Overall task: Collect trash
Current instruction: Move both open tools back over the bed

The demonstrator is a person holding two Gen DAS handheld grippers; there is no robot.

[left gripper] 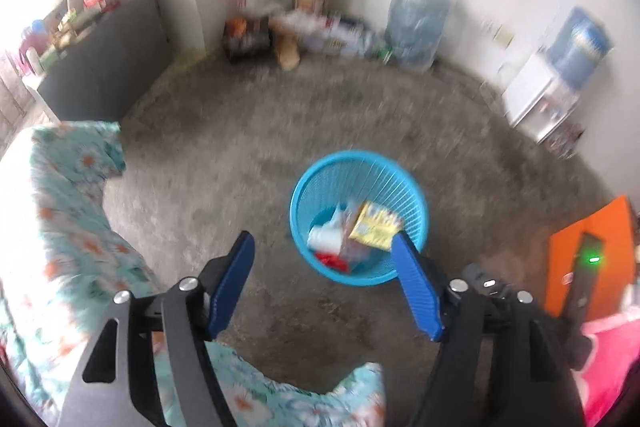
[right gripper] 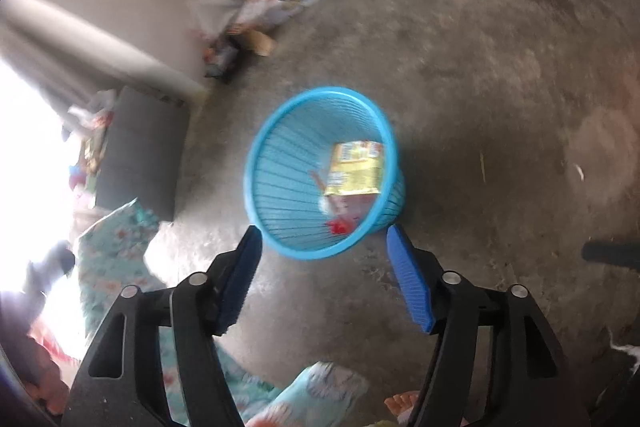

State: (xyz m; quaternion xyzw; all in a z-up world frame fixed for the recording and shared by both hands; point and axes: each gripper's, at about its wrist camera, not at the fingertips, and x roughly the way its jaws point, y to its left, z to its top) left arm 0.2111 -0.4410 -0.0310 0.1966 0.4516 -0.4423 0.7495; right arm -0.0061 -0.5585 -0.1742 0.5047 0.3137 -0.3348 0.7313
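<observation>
A blue mesh waste basket [left gripper: 320,183] stands on the grey concrete floor. It holds a yellow snack wrapper [left gripper: 374,229], white crumpled trash [left gripper: 326,237] and a red scrap [left gripper: 332,261]. My left gripper [left gripper: 322,241] is open and empty, just in front of and above the basket. In the right wrist view the same basket [right gripper: 280,163] lies ahead with the yellow wrapper [right gripper: 356,169] and red scrap [right gripper: 340,227] inside. My right gripper [right gripper: 322,233] is open and empty, fingertips on either side of the basket's near rim.
A floral teal blanket [left gripper: 68,227] lies at the left and near edge. A dark cabinet [left gripper: 108,67] stands at the back left. A water jug [left gripper: 418,23], bags and boxes line the far wall. A white water dispenser [left gripper: 540,99] stands right. An orange board [left gripper: 592,251] is near right.
</observation>
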